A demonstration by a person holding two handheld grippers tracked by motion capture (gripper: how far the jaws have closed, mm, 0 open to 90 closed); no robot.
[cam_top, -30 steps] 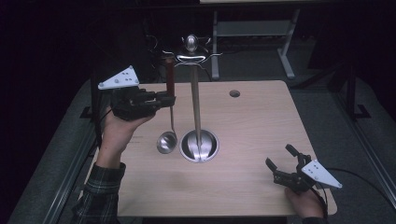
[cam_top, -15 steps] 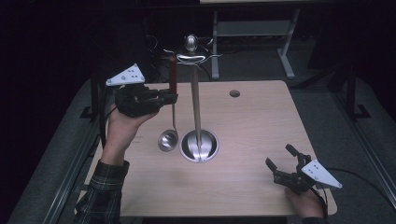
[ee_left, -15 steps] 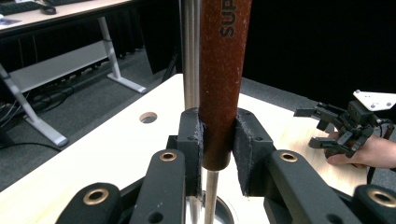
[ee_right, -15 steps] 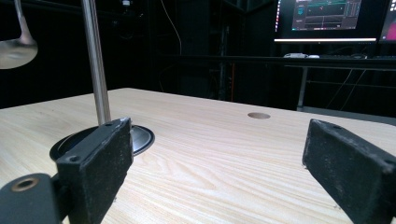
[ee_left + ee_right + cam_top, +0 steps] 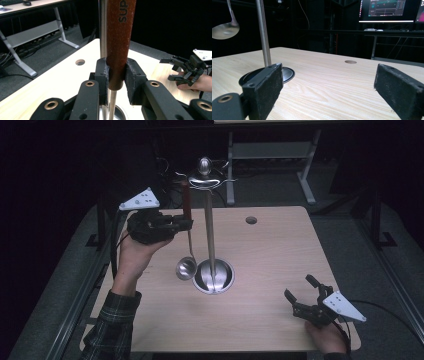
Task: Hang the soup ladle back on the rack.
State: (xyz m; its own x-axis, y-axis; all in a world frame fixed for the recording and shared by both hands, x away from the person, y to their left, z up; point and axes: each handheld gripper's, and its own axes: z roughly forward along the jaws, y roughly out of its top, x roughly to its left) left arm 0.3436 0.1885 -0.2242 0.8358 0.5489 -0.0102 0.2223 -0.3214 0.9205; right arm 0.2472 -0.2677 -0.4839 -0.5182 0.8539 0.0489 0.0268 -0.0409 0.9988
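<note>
A ladle with a brown handle [image 5: 186, 202] and a steel bowl [image 5: 186, 268] hangs upright just left of a steel utensil stand [image 5: 210, 230]. My left gripper [image 5: 186, 223] is shut on the handle low down, and in the left gripper view both pads [image 5: 132, 77] press the brown handle [image 5: 118, 45]. The handle's top reaches the stand's hooks [image 5: 205, 181]; whether it touches one I cannot tell. The bowl [image 5: 225, 29] hangs clear of the table. My right gripper [image 5: 300, 287] rests open at the near right of the table, its jaws wide apart [image 5: 332, 87] with nothing between them.
The stand's round base [image 5: 214, 276] sits mid-table, with its pole [image 5: 263, 37] rising from it. A cable hole [image 5: 251, 220] lies at the far right of the wooden tabletop [image 5: 270, 250]. Desks, table legs and monitors stand beyond the far edge.
The left hand has carried the ladle slightly up and to the right, closer to the stand's pole. The right gripper has kept still.
</note>
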